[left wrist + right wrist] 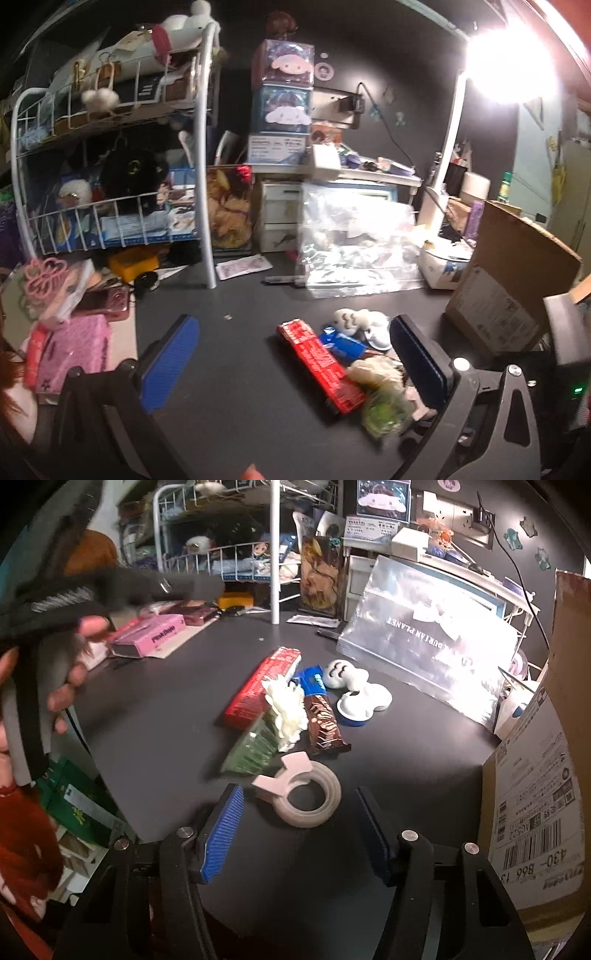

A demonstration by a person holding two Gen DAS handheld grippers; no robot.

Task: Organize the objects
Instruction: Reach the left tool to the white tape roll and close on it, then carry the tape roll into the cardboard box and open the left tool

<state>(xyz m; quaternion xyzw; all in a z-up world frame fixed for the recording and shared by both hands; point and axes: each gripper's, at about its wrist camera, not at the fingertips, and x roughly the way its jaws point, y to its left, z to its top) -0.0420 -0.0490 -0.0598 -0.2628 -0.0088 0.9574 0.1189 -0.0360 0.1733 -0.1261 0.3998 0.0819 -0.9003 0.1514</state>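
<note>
A small heap lies on the black desk: a long red box [258,686] [319,363], a white flower with green wrap [284,710] [375,374], a brown snack bar [325,725], a blue packet [312,679] [341,343], a white plush [341,674] [354,319] and a tape dispenser [303,792]. My right gripper [299,832] is open and empty, the tape roll just ahead between its fingers. My left gripper [291,363] is open and empty above the desk, the heap by its right finger [417,358]. It also shows in the right wrist view [110,587], held in a hand.
A cardboard box [535,805] [509,291] stands at the right. A clear plastic bag [424,635] [351,240] leans at the back. A white wire rack [110,158] with toys, pink boxes [147,633] [70,358] and stacked drawers [282,96] crowd the left and back.
</note>
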